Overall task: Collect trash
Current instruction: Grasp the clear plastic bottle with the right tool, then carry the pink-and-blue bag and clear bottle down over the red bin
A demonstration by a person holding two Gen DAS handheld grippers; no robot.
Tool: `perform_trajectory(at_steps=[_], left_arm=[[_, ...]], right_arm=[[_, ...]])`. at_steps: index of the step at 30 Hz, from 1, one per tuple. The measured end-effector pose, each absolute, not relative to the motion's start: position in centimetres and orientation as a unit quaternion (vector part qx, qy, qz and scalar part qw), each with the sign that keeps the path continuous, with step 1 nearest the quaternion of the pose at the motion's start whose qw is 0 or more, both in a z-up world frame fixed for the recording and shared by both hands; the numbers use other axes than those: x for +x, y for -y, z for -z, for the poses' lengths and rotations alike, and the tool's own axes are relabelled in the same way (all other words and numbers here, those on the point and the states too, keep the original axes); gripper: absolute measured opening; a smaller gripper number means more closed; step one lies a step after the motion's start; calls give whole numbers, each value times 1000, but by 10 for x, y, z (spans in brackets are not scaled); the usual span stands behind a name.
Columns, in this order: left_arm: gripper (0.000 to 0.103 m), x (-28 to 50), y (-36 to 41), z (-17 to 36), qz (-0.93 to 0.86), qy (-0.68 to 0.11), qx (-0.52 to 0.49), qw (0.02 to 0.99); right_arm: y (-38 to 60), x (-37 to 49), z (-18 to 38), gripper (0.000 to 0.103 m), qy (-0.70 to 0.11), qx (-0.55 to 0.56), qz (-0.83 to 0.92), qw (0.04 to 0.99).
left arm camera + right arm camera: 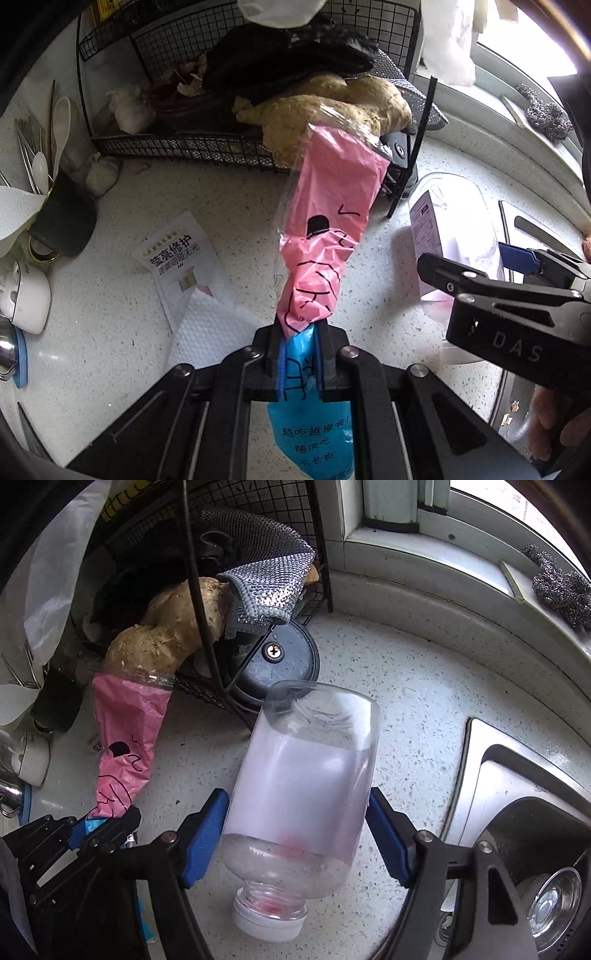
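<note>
Clamping a pink and blue plastic bag (317,236) at lower centre, the left gripper (301,354) is seen closed. A clear plastic bottle (299,805), lying on the speckled counter (406,686) mid-frame, is bracketed by the right gripper (299,834), blue pads (205,834) touching its sides.

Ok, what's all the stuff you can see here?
bottle: one, clear, white cap, lying on counter
bag: one, pink and blue, held up
ginger: one, tan, in basket
garlic: two, white, one in the basket, one beside it
sachet: one, white, flat on counter
scrubber: one, grey, windowsill
sink: one, steel, beside bottle
left gripper: black, jaws shut on bag
right gripper: black and blue, jaws against bottle's sides
</note>
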State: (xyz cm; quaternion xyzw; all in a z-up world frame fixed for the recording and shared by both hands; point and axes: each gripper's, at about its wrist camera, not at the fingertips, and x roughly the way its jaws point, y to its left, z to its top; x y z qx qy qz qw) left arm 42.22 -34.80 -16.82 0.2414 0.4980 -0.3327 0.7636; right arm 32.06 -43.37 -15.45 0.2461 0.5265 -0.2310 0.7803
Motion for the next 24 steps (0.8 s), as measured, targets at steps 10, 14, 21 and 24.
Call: perform_trajectory(at_steps=[10,14,21,24], left_arm=[[10,374,278,147,323,-500,213,775],[10,348,236,136,310,-501,197,784],[10,311,159,109,276,-499,161,806],[10,299,126,100,258,-493,146,818]], right_arm=[[375,277,128,70,-539,223,195,789],[340,264,112,70,-540,207,174,797],[271,247,85,70,-535,171,129,817],[246,237,73,70,-529,154,108,827]])
